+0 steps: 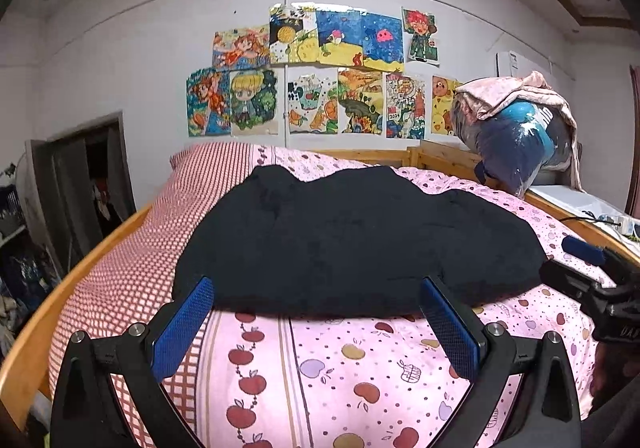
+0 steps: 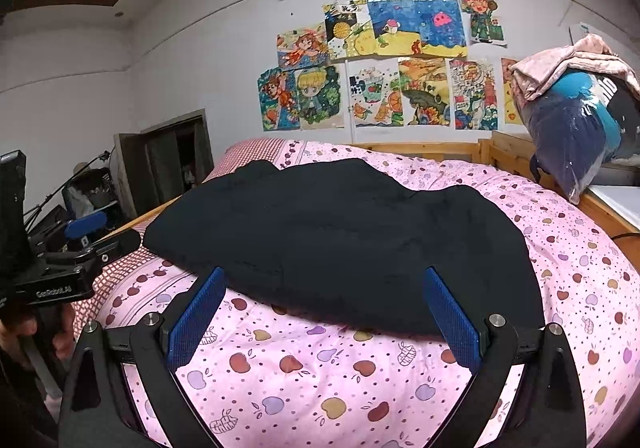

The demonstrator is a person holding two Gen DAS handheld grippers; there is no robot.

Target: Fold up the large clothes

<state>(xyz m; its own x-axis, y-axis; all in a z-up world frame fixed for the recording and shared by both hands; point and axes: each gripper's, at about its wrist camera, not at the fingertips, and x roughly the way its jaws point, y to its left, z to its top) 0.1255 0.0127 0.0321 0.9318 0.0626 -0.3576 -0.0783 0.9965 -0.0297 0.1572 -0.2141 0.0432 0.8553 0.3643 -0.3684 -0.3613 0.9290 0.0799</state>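
Apparently my black garment (image 1: 352, 240) lies spread, barely folded, on the bed (image 1: 360, 376). Both my left hand-held gripper (image 1: 316, 312) and right hand-held gripper (image 2: 324, 304) hover open, gripping nothing; folding remains.

Both grippers share one build. The left gripper (image 1: 318, 290) and right gripper (image 2: 322, 282) each have black angular frames, two flat blue pads (image 1: 182, 328) with a fine dimpled texture, and round silver screws (image 2: 496, 319) at the pivots. One black body carries white lettering.
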